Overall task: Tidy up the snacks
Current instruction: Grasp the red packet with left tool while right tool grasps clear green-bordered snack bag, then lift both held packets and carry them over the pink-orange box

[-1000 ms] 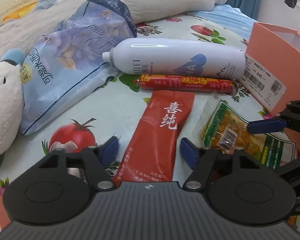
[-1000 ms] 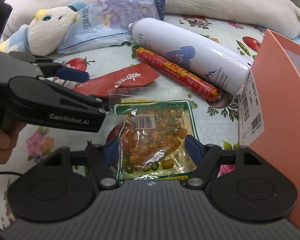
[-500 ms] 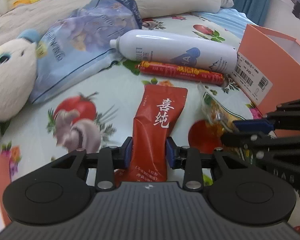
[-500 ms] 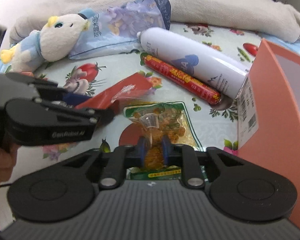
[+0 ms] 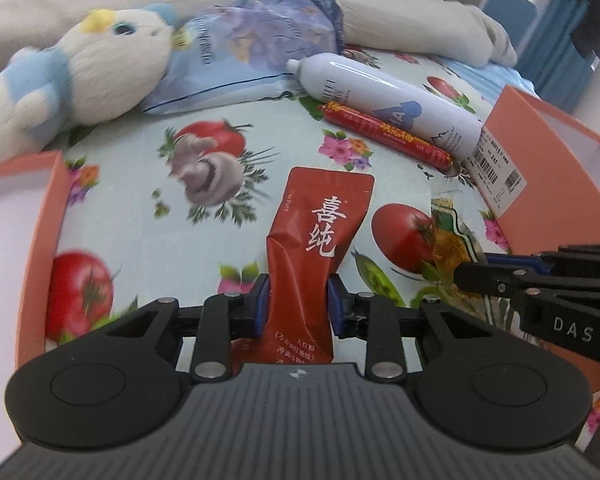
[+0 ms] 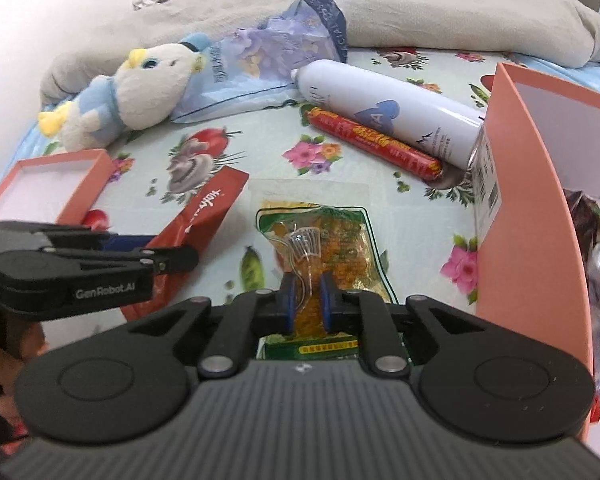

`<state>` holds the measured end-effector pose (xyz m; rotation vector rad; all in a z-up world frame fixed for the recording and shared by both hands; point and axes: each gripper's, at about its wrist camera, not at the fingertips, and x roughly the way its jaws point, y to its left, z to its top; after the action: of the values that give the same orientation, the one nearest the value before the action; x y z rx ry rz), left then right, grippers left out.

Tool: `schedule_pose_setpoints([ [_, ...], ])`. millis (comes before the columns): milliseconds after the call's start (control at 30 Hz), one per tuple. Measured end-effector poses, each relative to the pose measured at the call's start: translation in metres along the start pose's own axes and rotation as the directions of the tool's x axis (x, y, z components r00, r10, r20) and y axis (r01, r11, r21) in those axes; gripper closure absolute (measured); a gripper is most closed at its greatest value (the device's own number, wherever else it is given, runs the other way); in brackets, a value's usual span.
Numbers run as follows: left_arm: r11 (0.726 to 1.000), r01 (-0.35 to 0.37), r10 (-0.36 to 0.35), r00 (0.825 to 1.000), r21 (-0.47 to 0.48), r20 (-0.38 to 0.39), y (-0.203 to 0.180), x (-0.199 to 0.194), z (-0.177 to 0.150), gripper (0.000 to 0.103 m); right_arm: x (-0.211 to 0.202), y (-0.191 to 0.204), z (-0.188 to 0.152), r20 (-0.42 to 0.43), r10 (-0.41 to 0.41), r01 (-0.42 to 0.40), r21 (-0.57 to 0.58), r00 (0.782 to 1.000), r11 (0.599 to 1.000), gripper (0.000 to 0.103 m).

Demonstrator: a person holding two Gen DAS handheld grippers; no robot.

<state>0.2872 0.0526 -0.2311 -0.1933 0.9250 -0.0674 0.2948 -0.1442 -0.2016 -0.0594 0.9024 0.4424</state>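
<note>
Left gripper (image 5: 296,306): jaws just closed, clamping red foil sachet with white characters (image 5: 314,248) above floral sheet (image 5: 140,184) | right gripper (image 6: 306,300): narrow, pinching clear yellow-orange snack pouch (image 6: 320,240) beside orange cardboard box (image 6: 532,208)

The lower end of the red sachet (image 5: 320,236) is hidden behind the left tool (image 5: 296,306) body. The printed end of the yellow snack pack (image 6: 328,248) is covered likewise by the right tool (image 6: 305,300). The left orange box (image 5: 24,216) is cut off by the frame edge. The plush toy (image 5: 84,76) is blurred. The barcode label (image 5: 498,164) text is too small to read. A dark wrapper (image 6: 596,248) inside the right orange box (image 6: 532,184) is only partly visible.
</note>
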Motion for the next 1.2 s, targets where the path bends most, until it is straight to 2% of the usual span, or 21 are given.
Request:
schedule_pose_setpoints([
  [200, 0.995, 0.001, 0.001, 1.0, -0.102, 0.019, -0.007, -0.03, -0.016, 0.069, -0.025, 0.002, -0.006, 0.037, 0.012, -0.012, 0.012, 0.999, 1.0, 0.088],
  [433, 0.989, -0.002, 0.017, 0.995, -0.15, 0.096, -0.018, -0.074, -0.007, 0.069, -0.061, 0.005, 0.001, 0.103, 0.037, -0.038, 0.009, 0.994, 0.999, 0.088],
  [767, 0.989, 0.026, 0.003, 0.981, -0.146, 0.194, -0.051, -0.131, 0.029, 0.069, -0.12, -0.002, 0.026, 0.218, 0.048, -0.053, 0.018, 0.975, 0.998, 0.088],
  [1200, 0.995, 0.079, -0.058, 0.959, -0.066, 0.277, -0.112, -0.171, 0.066, 0.069, -0.177, -0.04, 0.05, 0.33, -0.032, 0.013, 0.059, 0.944, 0.998, 0.088],
])
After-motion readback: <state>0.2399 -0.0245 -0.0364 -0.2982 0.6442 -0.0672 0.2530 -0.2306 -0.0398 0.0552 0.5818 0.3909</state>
